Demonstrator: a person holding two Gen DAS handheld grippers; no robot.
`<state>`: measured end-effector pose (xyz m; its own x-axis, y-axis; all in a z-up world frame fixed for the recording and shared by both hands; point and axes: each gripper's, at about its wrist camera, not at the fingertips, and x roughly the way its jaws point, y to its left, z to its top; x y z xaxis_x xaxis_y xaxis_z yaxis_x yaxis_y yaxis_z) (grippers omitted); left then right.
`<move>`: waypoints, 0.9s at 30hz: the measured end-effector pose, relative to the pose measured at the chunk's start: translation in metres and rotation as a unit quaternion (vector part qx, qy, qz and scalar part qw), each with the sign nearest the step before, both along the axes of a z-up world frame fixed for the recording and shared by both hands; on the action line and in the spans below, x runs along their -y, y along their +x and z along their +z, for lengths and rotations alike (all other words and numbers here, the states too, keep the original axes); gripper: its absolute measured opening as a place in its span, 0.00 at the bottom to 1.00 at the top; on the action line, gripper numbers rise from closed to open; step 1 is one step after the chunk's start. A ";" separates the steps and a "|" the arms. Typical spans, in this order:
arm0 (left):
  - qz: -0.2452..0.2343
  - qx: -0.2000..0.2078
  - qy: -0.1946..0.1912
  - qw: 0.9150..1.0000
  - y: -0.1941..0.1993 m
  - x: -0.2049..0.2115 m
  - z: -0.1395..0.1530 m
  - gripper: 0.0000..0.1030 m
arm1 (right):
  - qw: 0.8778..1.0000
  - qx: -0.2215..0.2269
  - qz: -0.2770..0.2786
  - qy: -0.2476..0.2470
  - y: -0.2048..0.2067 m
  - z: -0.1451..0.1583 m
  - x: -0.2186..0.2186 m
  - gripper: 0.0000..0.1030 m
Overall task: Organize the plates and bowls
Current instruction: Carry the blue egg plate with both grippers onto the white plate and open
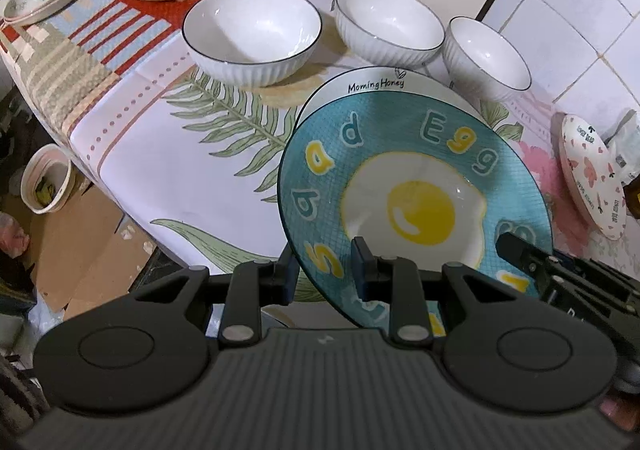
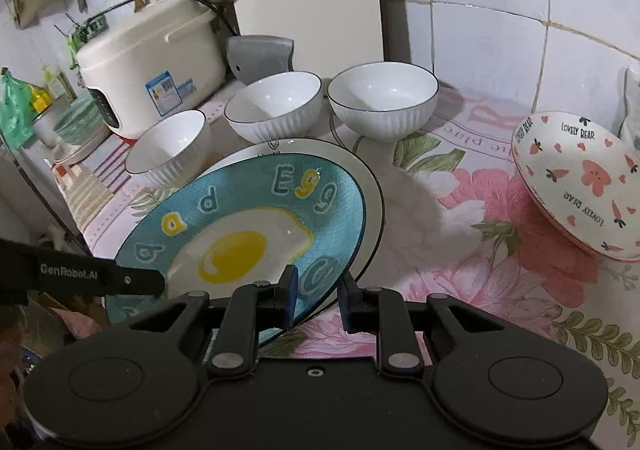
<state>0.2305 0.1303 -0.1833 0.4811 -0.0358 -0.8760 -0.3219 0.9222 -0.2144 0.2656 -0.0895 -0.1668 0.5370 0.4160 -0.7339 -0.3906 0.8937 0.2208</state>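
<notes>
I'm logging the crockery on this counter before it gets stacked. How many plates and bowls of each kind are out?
White ribbed bowls: 3
Blue egg plate, held by both grippers: 1
White Morning Honey plate beneath it: 1
Lovely Bear dish, leaning at the wall: 1
Total: 6

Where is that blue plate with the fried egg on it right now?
The blue egg plate is held tilted by both grippers, the left gripper and the right gripper, just above a white plate, in front of three white bowls.
</notes>
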 end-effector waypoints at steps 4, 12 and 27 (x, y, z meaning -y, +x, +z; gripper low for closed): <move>-0.002 -0.003 0.001 1.000 0.004 0.001 -0.002 0.25 | 1.000 -0.001 -0.005 -0.009 0.004 -0.004 -0.003 0.25; 0.003 -0.020 -0.017 1.000 0.011 -0.003 -0.008 0.25 | 0.999 0.007 -0.007 -0.049 0.008 -0.003 -0.014 0.27; 0.006 -0.019 0.019 1.000 0.020 0.007 -0.007 0.28 | 0.989 0.076 -0.009 -0.129 0.008 -0.012 -0.033 0.33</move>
<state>0.2507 0.1233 -0.1905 0.4469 0.0029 -0.8946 -0.3408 0.9251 -0.1673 0.2738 -0.0563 -0.1787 0.6547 0.2158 -0.7244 -0.3857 0.9196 -0.0747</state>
